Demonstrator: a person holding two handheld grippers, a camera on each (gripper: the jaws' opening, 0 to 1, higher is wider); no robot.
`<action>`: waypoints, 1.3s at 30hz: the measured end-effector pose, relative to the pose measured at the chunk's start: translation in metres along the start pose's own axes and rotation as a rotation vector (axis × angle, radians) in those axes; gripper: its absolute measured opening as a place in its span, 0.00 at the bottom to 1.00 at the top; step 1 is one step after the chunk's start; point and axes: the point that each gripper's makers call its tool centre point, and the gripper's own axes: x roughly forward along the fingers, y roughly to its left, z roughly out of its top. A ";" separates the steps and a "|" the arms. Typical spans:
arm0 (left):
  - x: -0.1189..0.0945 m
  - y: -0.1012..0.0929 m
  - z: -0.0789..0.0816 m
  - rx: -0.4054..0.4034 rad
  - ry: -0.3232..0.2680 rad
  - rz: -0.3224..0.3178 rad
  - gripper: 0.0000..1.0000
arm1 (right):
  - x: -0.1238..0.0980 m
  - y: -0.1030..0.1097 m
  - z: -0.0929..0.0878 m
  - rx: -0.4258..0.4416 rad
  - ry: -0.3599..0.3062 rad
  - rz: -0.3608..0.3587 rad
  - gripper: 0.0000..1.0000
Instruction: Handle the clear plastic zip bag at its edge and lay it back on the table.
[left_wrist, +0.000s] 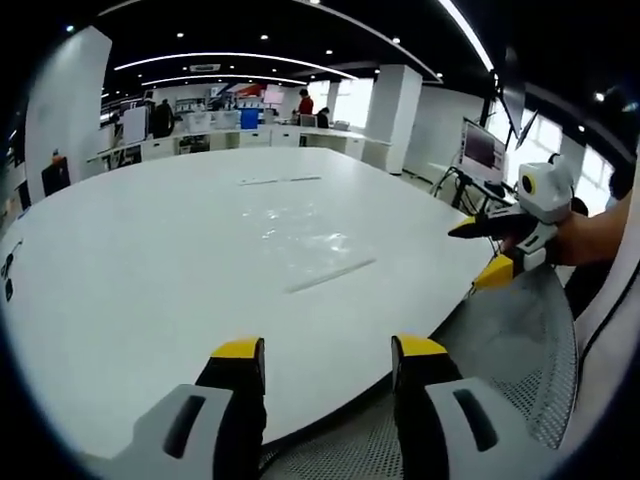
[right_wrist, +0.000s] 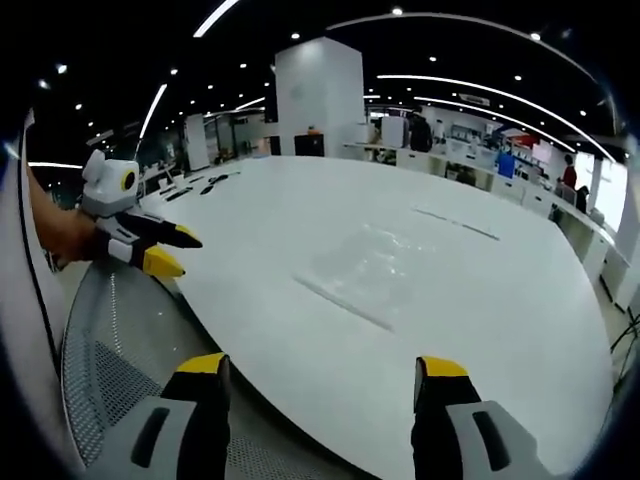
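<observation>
1. The clear zip bag (left_wrist: 305, 240) is lying flat on the white table (left_wrist: 150, 290), ahead of both tongs.
2. Left gripper (left_wrist: 325, 355) is hovering, jaws apart.
3. Right gripper (right_wrist: 325, 372) is gaping too, holding nothing.

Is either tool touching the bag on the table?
Apart. In the left gripper view, bare table separates the left tool from the bag, and the right tool sits off the table's edge. Both tools are open.
</observation>
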 end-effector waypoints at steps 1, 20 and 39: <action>0.000 0.000 0.000 -0.001 0.001 0.000 0.49 | 0.000 -0.001 -0.001 -0.002 0.001 -0.001 0.75; 0.001 -0.001 -0.003 0.035 0.024 0.002 0.49 | 0.000 -0.003 0.000 0.000 -0.002 -0.011 0.74; 0.001 0.001 -0.002 0.034 0.019 0.010 0.48 | 0.001 -0.004 -0.001 -0.003 -0.007 -0.011 0.74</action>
